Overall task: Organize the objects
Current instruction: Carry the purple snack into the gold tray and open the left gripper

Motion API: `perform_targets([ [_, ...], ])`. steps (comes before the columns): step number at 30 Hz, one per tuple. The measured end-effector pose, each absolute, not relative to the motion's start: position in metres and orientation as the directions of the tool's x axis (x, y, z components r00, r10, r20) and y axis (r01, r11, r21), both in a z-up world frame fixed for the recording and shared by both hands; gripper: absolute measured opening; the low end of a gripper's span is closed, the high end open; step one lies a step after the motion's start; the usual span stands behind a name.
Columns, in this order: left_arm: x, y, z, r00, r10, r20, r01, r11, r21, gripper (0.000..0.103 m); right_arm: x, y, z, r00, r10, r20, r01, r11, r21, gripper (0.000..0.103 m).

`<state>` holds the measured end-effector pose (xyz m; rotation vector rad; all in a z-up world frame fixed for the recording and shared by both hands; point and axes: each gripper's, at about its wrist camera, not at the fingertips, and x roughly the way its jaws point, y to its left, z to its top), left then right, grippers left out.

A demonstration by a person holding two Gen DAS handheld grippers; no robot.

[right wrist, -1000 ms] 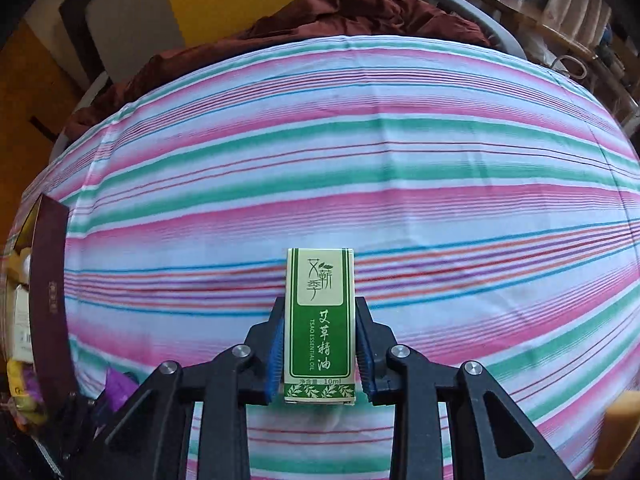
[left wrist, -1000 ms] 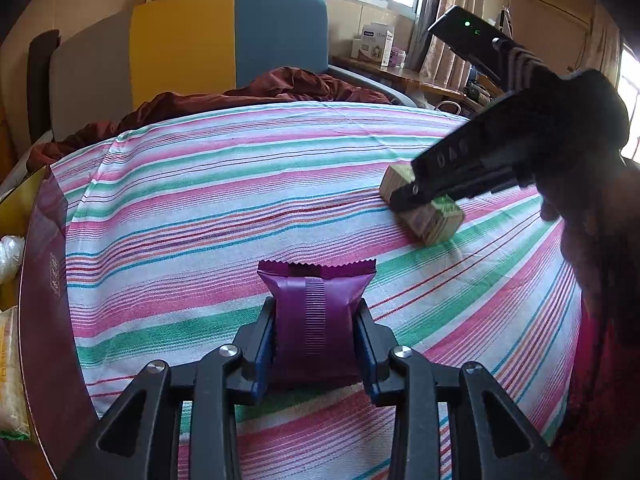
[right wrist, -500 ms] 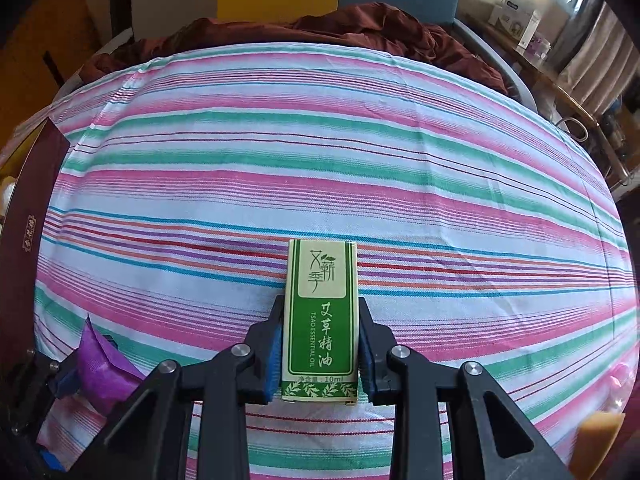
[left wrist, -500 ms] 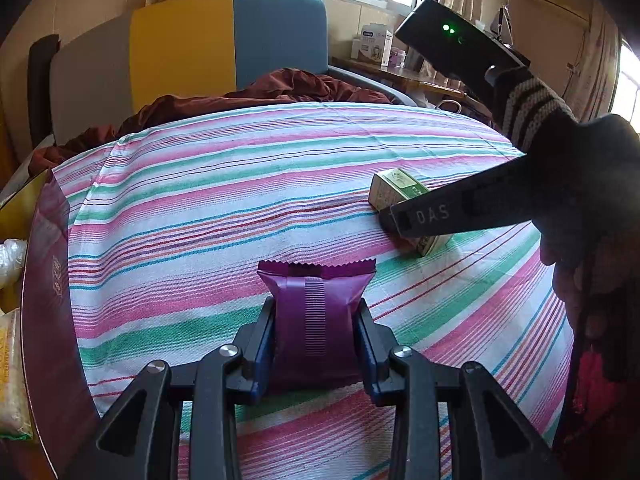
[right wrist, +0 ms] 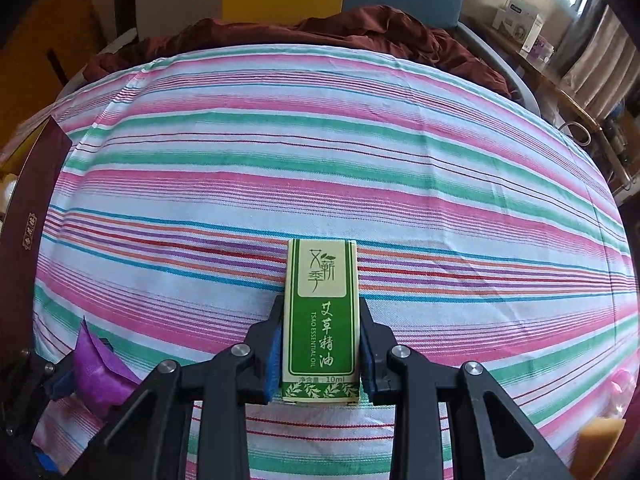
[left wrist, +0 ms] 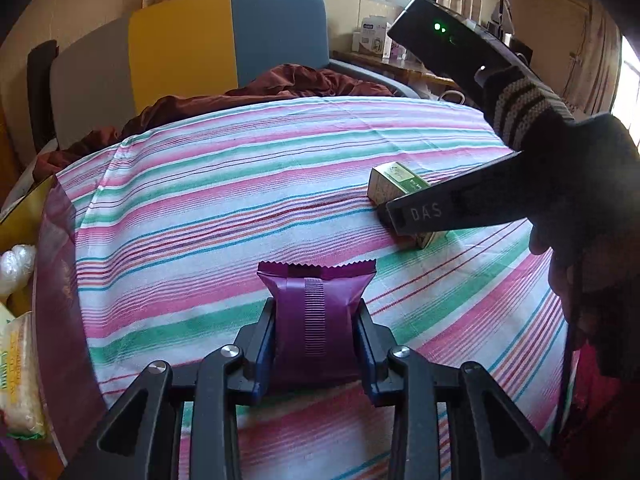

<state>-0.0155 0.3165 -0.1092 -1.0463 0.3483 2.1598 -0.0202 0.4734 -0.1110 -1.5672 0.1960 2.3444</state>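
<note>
Left gripper (left wrist: 316,344): black two-finger tool with blue pads, clamped on a shiny purple foil snack packet (left wrist: 316,312); the pads press its two sides and its crimped, zigzag top edge stands clear above the fingers.
Right gripper (right wrist: 320,344): same black build, closed tight on a small green and cream cardboard essential-oil box (right wrist: 321,316); the printed front faces the camera, and the box's upper half reaches out past the fingertips.
Right gripper, from the left wrist view (left wrist: 404,216): seen from the side at the right of the frame, pointing steeply down, with the box under its tip touching or nearly touching the cloth (the contact itself is hidden by the finger).
Hand (left wrist: 580,208): wrapped in a dark knit glove with a striped cuff, holding the right tool's handle.
Packet position: over the near part of the cloth; whether it touches the cloth I cannot tell; from the right wrist view it shows as a purple shape (right wrist: 96,372) at the lower left.
Surface: pink, green and white striped cloth (left wrist: 224,200) spread over a rounded tabletop.
Left edge: dark maroon box wall (left wrist: 56,280) with wrapped items inside, among them a pale yellow packet (left wrist: 16,376).
Far side: crumpled dark red fabric (left wrist: 288,84) lying beyond the cloth, in front of a grey, yellow and blue panelled backrest (left wrist: 224,44).
</note>
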Motion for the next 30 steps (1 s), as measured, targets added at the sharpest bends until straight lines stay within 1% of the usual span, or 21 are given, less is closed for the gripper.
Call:
perform_targets([
  [2,-0.011,0.307,-0.096,-0.421,0.502,-0.755,-0.687,-0.72,-0.097,0.034,-0.021,0.473,-0.112,-0.354,0.185,-0.917,-0.327,-0.943,-0.064,0.031],
  [6,0.006,0.292,-0.06,-0.461,0.546,-0.699,-0.706,-0.703,-0.083,0.034,-0.021,0.47,-0.112,-0.357,0.199,-0.913,-0.317,-0.945,-0.082,0.031],
  [13,0.021,0.257,-0.031,-0.501,0.532,-0.682,-0.687,-0.724,-0.061,0.034,-0.021,0.466,-0.111,-0.36,0.219,-0.907,-0.308,-0.946,-0.106,0.031],
  [16,0.017,0.23,-0.018,-0.535,0.508,-0.676,-0.645,-0.762,-0.062,0.034,-0.023,0.469,-0.111,-0.362,0.22,-0.906,-0.306,-0.946,-0.107,0.031],
  [19,0.012,0.203,-0.002,-0.566,0.494,-0.66,-0.593,-0.8,-0.09,0.034,-0.024,0.468,-0.112,-0.363,0.224,-0.904,-0.302,-0.947,-0.114,0.031],
  [22,0.01,0.181,0.01,-0.632,0.45,-0.631,-0.543,-0.838,-0.053,0.034,-0.023,0.466,-0.112,-0.364,0.232,-0.902,-0.297,-0.947,-0.124,0.031],
  [27,0.001,0.152,0.013,-0.701,0.349,-0.622,-0.451,-0.892,0.007,0.034,-0.022,0.463,-0.112,-0.366,0.24,-0.899,-0.294,-0.947,-0.133,0.031],
  [30,-0.006,0.14,0.011,-0.717,0.311,-0.624,-0.412,-0.911,0.018,0.034,-0.023,0.462,-0.111,-0.366,0.249,-0.897,-0.29,-0.946,-0.144,0.031],
])
